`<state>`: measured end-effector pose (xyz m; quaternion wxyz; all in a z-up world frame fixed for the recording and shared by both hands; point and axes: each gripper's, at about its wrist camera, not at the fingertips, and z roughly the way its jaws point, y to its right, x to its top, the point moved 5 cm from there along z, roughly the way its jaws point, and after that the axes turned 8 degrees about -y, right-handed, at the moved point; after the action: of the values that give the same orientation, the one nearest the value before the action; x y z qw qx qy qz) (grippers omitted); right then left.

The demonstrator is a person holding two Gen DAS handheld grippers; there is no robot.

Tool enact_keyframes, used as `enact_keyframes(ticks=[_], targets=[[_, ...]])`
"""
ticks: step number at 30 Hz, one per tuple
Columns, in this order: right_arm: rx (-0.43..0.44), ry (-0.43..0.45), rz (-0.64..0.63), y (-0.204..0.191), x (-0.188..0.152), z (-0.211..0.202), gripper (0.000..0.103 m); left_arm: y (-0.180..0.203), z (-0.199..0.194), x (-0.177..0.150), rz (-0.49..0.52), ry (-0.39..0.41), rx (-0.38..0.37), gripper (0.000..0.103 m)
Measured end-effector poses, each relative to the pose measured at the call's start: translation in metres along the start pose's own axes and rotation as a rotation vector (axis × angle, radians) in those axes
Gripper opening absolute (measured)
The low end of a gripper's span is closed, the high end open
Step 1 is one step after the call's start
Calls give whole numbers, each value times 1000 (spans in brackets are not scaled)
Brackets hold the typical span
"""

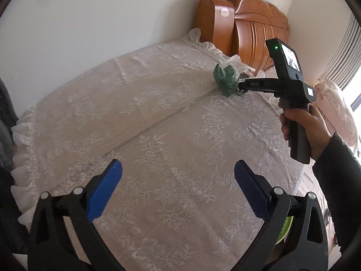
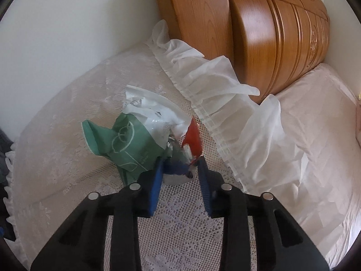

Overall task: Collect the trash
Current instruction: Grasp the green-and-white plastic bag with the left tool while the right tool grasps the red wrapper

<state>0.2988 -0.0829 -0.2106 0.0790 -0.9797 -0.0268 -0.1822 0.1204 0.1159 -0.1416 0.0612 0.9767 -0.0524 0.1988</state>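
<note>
Two grippers in play, both w/ blue pads. My left gripper (image 1: 178, 174) hangs over the white lace cover (image 1: 158, 140), fingers spread wide apart, nothing between them. A bit of something lime green (image 1: 285, 228) peeks from behind its right finger; can't tell what it is.

My right gripper (image 2: 179, 164) is out at the far end of the cover, near the frilled edge (image 2: 216, 103) and the wooden headboard (image 2: 270, 33). From the left wrist view I see it from the side, held in the person's right hand (image 1: 302, 126), tip touching the trash pile (image 1: 225, 79). From the right wrist view the pile (image 2: 149, 133) is crumpled wrappers lying on the lace: a green packet w/ white line drawing (image 2: 126, 144), a white plastic wrapper (image 2: 153, 110) behind it, a red scrap (image 2: 194, 135) on the right, plus a dark blue bit (image 2: 178, 168) lowest down. The fingers are narrowed around that near end, the blue bit and the red scrap's lower edge sitting between the pads. Whether they're actually pinching it or just bracketing it, I can't tell; there's a gap btwn the pads.

Pink bedding (image 2: 315, 135) lies right of the frill, and a pale pink pillow (image 1: 334, 103) shows beyond the hand.
</note>
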Motion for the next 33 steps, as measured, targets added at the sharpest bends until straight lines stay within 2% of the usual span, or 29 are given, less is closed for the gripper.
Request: enact_keyframes(ticks=[7, 15, 18, 23, 30, 31, 32, 33], targets=[[24, 40, 36, 10, -14, -29, 29, 13, 6, 19, 30, 15, 4, 95], [17, 85, 53, 11, -55, -81, 29, 44, 27, 59, 110, 27, -13, 95], [5, 93, 55, 12, -65, -92, 29, 64, 47, 85, 149, 28, -41, 95], [0, 84, 89, 25, -65, -88, 29, 93, 85, 126, 184, 25, -69, 95], [6, 70, 145, 41, -62, -76, 29, 120, 153, 177, 232, -20, -25, 95], [8, 67, 154, 43, -61, -74, 29, 123, 164, 182, 239, -34, -16, 94], [10, 66, 159, 45, -61, -73, 29, 124, 172, 185, 247, -45, -13, 88], [12, 64, 162, 45, -61, -72, 29, 126, 182, 188, 256, -67, -13, 72]])
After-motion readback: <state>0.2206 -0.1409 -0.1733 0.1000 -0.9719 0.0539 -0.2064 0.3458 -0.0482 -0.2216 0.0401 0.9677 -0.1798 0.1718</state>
